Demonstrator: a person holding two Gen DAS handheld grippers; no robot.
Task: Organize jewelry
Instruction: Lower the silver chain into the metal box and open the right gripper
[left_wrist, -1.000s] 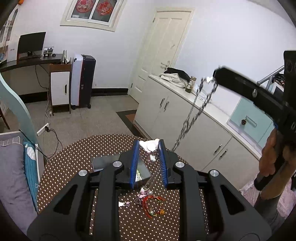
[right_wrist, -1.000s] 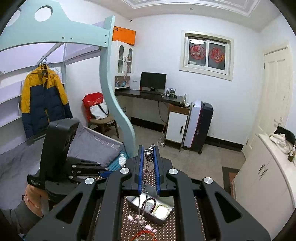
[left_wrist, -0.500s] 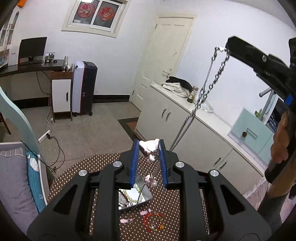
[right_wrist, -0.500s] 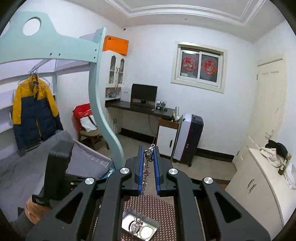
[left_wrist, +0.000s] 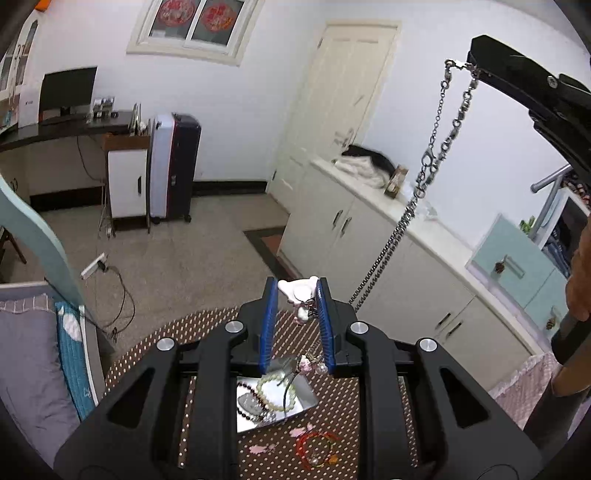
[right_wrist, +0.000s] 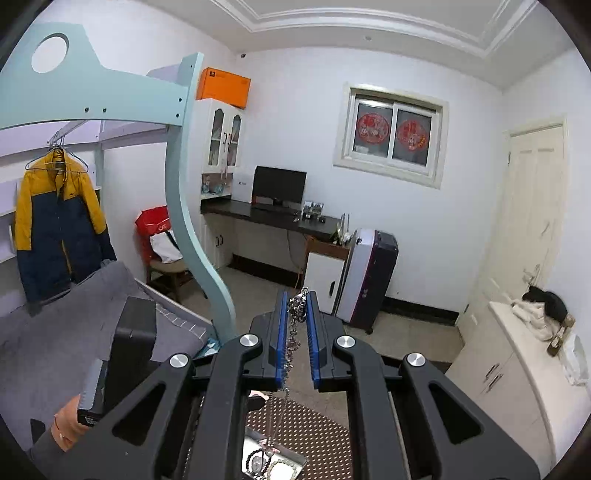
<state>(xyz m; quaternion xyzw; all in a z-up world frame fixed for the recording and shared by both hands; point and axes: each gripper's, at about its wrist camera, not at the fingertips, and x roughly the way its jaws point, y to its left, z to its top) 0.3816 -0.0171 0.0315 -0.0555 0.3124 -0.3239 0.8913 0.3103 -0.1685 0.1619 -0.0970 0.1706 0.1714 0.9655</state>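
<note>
A long silver chain (left_wrist: 428, 166) is stretched between both grippers, high above the table. My left gripper (left_wrist: 295, 299) is shut on the white charm (left_wrist: 297, 291) at the chain's lower end. My right gripper (right_wrist: 295, 306) is shut on the chain's upper end (right_wrist: 297, 308); it also shows at the top right of the left wrist view (left_wrist: 476, 70). Below, a metal tray (left_wrist: 306, 398) holds a pale bead bracelet (left_wrist: 275, 393) and a dark bead bracelet (left_wrist: 245, 402). The chain's pink trinkets (left_wrist: 308, 365) hang over the tray.
The tray sits on a brown polka-dot table (left_wrist: 343, 406). A red cord bracelet (left_wrist: 316, 448) and pink bits (left_wrist: 262, 448) lie on the cloth in front of the tray. White cabinets (left_wrist: 388, 251) stand to the right, a grey bed (left_wrist: 33, 362) to the left.
Both grippers have risen with the chain, the right one higher. The chain now hangs straighter, and its lower trinkets are lifted off the cloth over the tray.
</note>
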